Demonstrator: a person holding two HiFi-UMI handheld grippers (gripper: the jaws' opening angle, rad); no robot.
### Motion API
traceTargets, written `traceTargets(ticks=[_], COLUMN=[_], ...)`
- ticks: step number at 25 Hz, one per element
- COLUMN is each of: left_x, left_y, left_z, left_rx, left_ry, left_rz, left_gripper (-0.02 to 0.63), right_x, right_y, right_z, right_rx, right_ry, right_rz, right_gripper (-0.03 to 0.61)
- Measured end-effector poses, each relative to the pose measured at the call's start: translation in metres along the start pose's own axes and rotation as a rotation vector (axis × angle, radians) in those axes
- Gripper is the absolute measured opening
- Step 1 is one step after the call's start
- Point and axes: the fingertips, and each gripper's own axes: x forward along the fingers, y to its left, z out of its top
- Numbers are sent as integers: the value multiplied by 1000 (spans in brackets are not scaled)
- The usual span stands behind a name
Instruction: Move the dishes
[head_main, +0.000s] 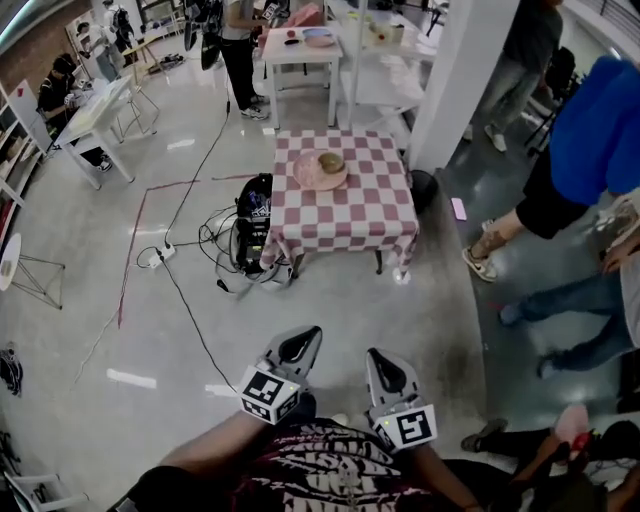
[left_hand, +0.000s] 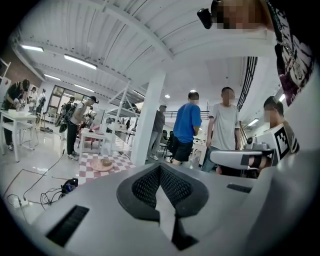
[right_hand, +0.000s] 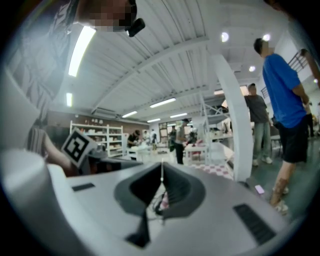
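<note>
Both my grippers sit empty with their fingers pressed together: the left gripper (head_main: 309, 334) and the right gripper (head_main: 373, 354) point level and side by side at the near edge of the head view. Each gripper view shows its own pads meeting, with nothing between them.

The dishes are well apart from them, straight ahead on the far side of open floor. A pink plate (head_main: 316, 172) carries a small brown dish (head_main: 331, 161) (a bowl, as far as I can tell) on its far right part. It rests on the far half of the table with the red-checked cloth (head_main: 362, 212).

The plate lies almost in line with the left gripper and a little left of the right one, so I judge the left slightly better placed. Being round, the plate gives no long axis to line up on. The near rim is what I would meet first, after spreading the fingers.
</note>
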Motion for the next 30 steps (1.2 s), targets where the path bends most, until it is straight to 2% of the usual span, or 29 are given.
traceTargets(ticks=[5, 9, 14, 17, 25, 30], left_x=[5, 5, 1, 0, 3, 5], left_y=[30, 56, 91, 105, 137, 157], left_z=[10, 13, 27, 38, 50, 62], left_rx=[4, 9, 52, 44, 23, 35], left_ry=[-10, -20, -52, -64, -77, -124], left_rz=[19, 57, 114, 131, 139, 112], left_gripper=[26, 26, 26, 26, 26, 26], right_x=[27, 42, 59, 70, 104, 125], right_y=[-2, -12, -25, -28, -18, -10], right_z=[4, 4, 6, 9, 18, 28], right_rx=[0, -1, 3, 9, -41, -59], right_ry=[6, 14, 17, 23, 17, 10], right_rz=[-4, -21, -49, -66, -56, -67], right_gripper=[34, 34, 34, 34, 34, 34])
